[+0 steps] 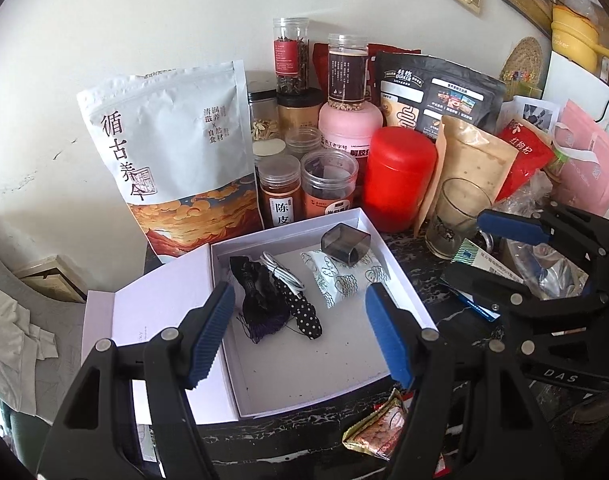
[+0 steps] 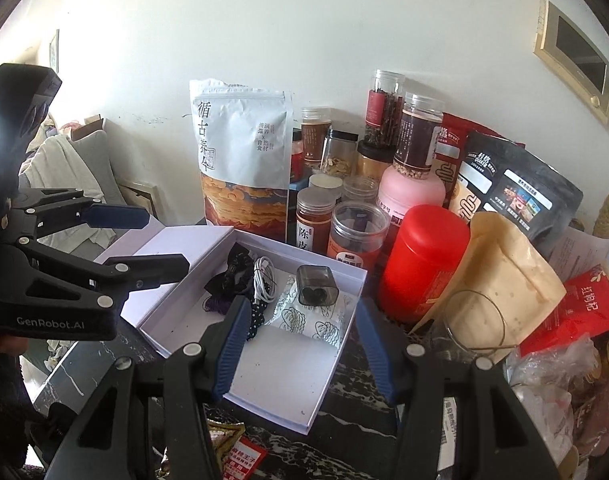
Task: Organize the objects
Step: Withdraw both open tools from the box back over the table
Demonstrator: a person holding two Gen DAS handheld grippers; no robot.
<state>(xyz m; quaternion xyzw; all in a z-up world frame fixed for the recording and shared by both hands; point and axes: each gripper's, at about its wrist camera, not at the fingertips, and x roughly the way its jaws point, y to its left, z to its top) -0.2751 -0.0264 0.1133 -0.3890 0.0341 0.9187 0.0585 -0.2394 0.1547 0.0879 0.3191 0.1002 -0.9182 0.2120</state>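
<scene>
White box (image 1: 404, 280) sat open on the dark marbled surface (image 1: 424, 248), its lid (image 1: 164, 300) folded out flat to the left, and both of your grippers hung above its near edge with nothing in them. Your left gripper (image 1: 300, 332) had its blue-padded fingers (image 1: 212, 332) parted wide over the box, gripping nothing; your right gripper (image 2: 300, 344) stood the same way, fingers apart and empty. Inside the box lay a black fabric piece (image 1: 252, 292) with a polka-dot strip (image 1: 300, 312) beside it, a coiled white cable (image 1: 284, 276) just to its right, a patterned white sachet (image 1: 340, 280), and a small smoky-grey case (image 1: 346, 244) resting on that sachet toward the far wall. Behind the box stood a tall white pouch (image 1: 172, 152), several clear jars with orange labels (image 1: 328, 184), a pink jar (image 1: 348, 128), a red canister (image 1: 398, 176), a kraft pouch (image 1: 476, 164) and a black pouch (image 1: 440, 92). An empty drinking glass (image 1: 456, 216) stood to the right of the box, near the red canister. A crumpled snack wrapper (image 1: 380, 428) lay on the surface just in front of the box.
</scene>
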